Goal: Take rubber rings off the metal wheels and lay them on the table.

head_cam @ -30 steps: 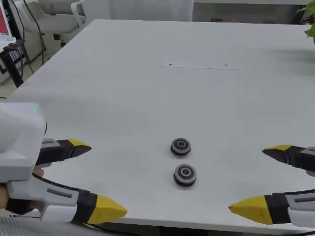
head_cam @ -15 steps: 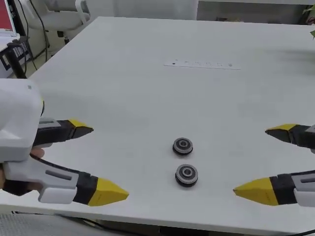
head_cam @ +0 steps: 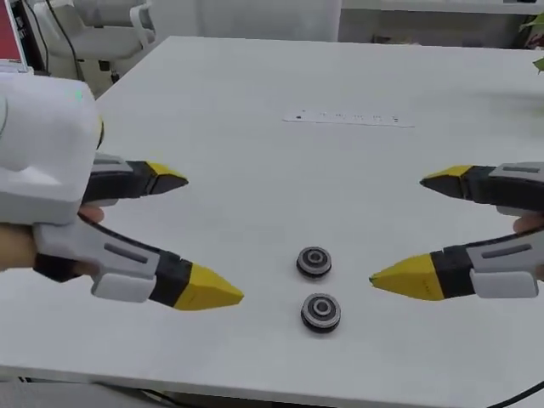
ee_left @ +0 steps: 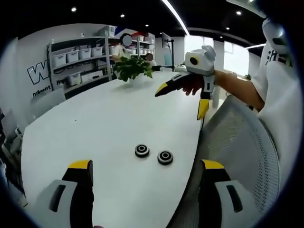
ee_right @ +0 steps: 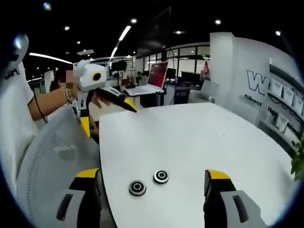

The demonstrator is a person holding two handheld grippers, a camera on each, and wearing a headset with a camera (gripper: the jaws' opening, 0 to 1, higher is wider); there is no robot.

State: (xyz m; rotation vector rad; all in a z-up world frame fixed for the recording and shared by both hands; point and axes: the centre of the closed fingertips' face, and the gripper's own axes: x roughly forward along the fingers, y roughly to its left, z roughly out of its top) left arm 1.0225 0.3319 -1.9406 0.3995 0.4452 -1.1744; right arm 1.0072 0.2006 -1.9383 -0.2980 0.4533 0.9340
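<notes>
Two metal wheels [head_cam: 320, 312] lie side by side on the table [head_cam: 255, 127], out in front of both pairs of jaws and between them. The rubber rings [head_cam: 304, 314] are on them, none off yet. The left gripper [head_cam: 211, 238] and right gripper [head_cam: 399, 229] have come in closer than a second ago. One right jaw tip is now just beside the far wheel [head_cam: 314, 262]. Both pairs of jaws are spread wide and hold nothing. I think the first grab comes next.
</notes>
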